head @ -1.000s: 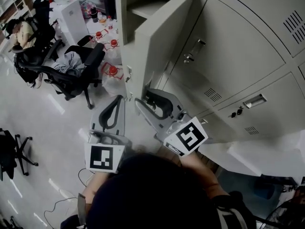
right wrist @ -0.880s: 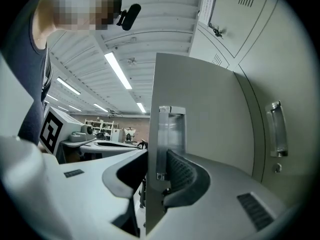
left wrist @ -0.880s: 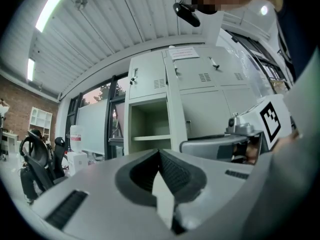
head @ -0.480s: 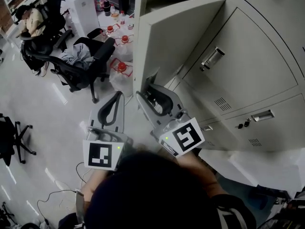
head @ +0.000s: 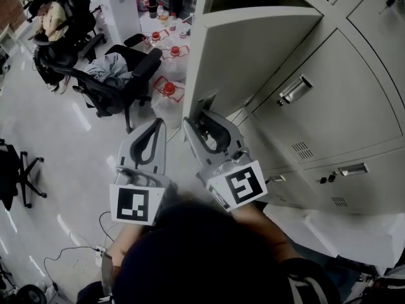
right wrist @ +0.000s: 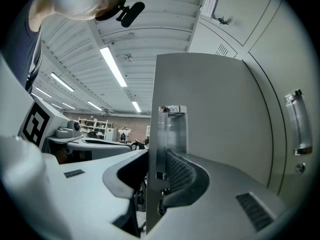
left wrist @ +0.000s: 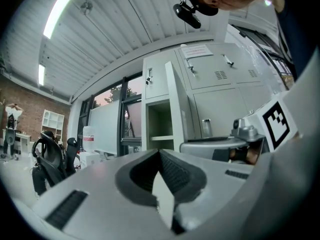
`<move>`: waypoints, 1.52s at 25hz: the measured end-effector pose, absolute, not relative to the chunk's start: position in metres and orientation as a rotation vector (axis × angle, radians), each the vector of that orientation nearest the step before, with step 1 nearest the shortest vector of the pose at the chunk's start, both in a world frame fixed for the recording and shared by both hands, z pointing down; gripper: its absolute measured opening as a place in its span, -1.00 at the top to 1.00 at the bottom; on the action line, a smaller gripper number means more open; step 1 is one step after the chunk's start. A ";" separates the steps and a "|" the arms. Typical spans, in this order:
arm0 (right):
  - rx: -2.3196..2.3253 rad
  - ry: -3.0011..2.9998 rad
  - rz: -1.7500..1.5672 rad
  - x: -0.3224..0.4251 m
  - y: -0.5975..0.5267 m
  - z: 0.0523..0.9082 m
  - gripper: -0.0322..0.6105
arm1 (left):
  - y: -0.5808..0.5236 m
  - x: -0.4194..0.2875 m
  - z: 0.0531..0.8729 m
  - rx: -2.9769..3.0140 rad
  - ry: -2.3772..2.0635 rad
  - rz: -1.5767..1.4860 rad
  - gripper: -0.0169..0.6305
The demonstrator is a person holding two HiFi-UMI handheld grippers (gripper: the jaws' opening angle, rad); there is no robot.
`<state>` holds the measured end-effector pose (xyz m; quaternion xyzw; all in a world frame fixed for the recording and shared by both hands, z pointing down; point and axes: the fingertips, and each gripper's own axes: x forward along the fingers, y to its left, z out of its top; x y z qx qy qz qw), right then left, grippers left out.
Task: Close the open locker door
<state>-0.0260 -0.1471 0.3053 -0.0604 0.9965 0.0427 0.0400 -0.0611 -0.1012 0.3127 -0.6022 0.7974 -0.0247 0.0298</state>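
Right gripper view shows the right tool, its jaws having just been closing, clamped on the free edge of the half-open locker door, probably to swing it shut, while the left tool hangs beside it, closed and empty.

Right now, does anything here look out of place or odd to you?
One locker door stands swung out while the neighbouring doors sit flush and shut, so it juts into the room. Its edge is between the right gripper's jaws, which have just been closing on it.
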 end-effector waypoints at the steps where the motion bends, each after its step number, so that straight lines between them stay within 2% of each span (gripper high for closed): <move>1: -0.190 3.053 0.132 -0.028 -0.147 0.305 0.55 | -0.100 -0.063 0.312 -1.854 2.459 -0.074 0.94; 12: -0.297 3.046 0.110 -0.060 -0.160 0.306 0.56 | -0.120 -0.098 0.314 -1.971 2.367 -0.052 0.94; 24: -0.580 2.991 0.147 -0.120 -0.200 0.304 0.58 | -0.181 -0.183 0.303 -2.193 2.139 -0.040 0.94; 38: -0.889 2.877 0.176 -0.142 -0.226 0.303 0.58 | -0.223 -0.214 0.310 -2.480 1.794 -0.036 0.94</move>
